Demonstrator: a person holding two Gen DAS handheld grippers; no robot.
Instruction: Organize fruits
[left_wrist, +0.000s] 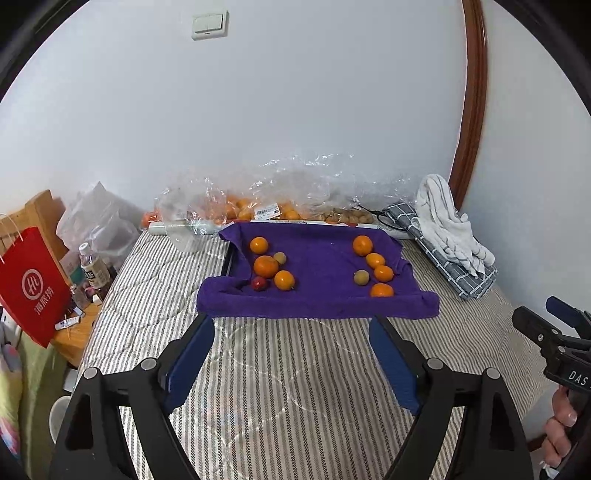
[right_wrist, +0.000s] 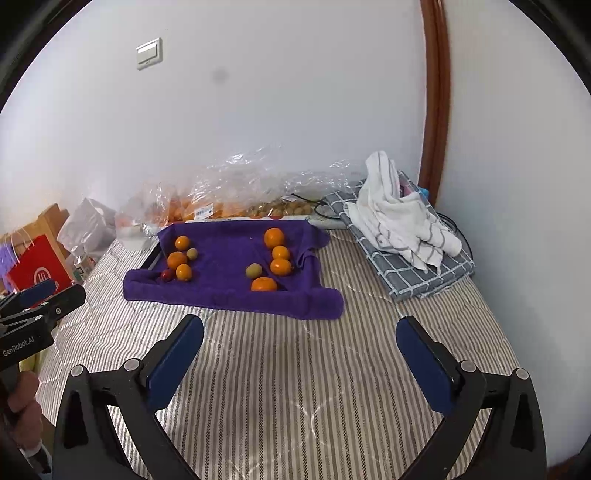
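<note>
A purple towel (left_wrist: 321, 266) (right_wrist: 225, 266) lines a tray on the striped bed. On its left side lie three oranges (left_wrist: 266, 266) (right_wrist: 177, 260), a small greenish fruit (left_wrist: 280, 257) and a red one (left_wrist: 259, 283) (right_wrist: 168, 274). On its right side sit several oranges (left_wrist: 376, 260) (right_wrist: 280, 267) and a greenish fruit (left_wrist: 361, 277) (right_wrist: 254, 271). My left gripper (left_wrist: 291, 325) stands open just short of the towel's near edge, nothing between its fingers. My right gripper (right_wrist: 301, 328) is open wide over the bedding, empty, nearer than the towel.
Clear plastic bags of oranges and nuts (left_wrist: 280, 199) (right_wrist: 229, 199) line the wall behind the tray. Folded checked cloth with a white striped towel (left_wrist: 450, 225) (right_wrist: 402, 229) lies at right. A red paper bag (left_wrist: 33, 284) and bottles crowd a side table at left.
</note>
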